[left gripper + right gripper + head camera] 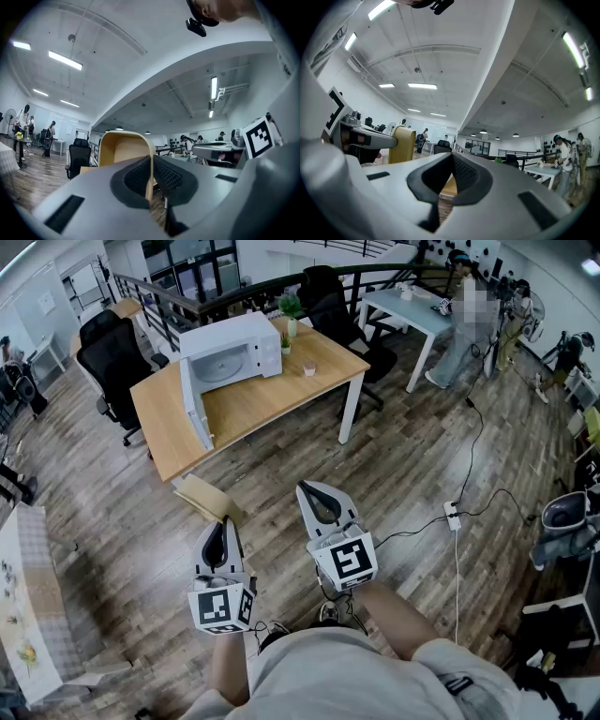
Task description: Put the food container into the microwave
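1. Table (253, 404): wooden top, white legs, far across the plank floor, well apart from both grippers.
2. Chair (112, 362): black, at the table's far left end.
3. Microwave (246, 348): white, on the far side of the table. Its door (194, 409) is swung fully open toward the near left, and the cavity faces the person.
4. Right gripper (305, 488) (452, 157): held near, right of the left one. The jaws are closed tip to tip with nothing between them.
5. Left gripper (220, 519) (151, 157): held near, at the left. The jaws are clamped on one thin wall of the container.
6. Container (208, 498) (124, 150) (403, 145): tan, open box with rounded corners, carried at the left gripper's tips. It is above the floor, on the near side of the table and well short of the microwave.
7. Plant (291, 307): small, potted, at the table's far edge, right of the microwave.
8. Cup (308, 368): small, pale, on the table, right of the microwave.
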The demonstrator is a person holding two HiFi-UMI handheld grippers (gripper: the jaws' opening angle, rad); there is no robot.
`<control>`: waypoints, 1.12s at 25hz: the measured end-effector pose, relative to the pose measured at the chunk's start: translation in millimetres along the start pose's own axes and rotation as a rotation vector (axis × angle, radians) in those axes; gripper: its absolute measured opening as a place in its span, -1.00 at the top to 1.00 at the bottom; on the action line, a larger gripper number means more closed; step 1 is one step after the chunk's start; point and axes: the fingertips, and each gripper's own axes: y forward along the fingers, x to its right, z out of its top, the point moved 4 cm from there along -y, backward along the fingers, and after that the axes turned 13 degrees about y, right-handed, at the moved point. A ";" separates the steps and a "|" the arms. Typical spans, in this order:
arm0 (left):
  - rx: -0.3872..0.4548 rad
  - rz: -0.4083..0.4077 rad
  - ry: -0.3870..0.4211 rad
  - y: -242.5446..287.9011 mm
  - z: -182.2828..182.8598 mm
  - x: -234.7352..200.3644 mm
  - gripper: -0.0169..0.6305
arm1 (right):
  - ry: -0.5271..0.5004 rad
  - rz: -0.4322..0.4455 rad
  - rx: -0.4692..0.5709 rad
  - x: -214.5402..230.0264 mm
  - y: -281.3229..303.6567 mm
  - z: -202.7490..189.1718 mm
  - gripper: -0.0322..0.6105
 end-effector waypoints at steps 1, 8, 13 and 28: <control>-0.002 0.002 0.000 0.5 0.5 2.8 0.87 | -0.006 0.005 -0.003 1.7 -1.4 1.2 0.89; -0.019 0.013 0.008 5.7 0.1 27.3 0.87 | -0.004 0.062 -0.016 15.5 -12.7 2.2 0.89; -0.050 0.028 0.018 11.2 -4.4 50.4 0.87 | 0.028 0.089 -0.031 38.4 -24.6 -9.5 0.89; -0.104 0.058 0.003 50.2 -26.4 75.2 0.87 | 0.082 0.086 -0.088 101.1 -8.8 -46.8 0.89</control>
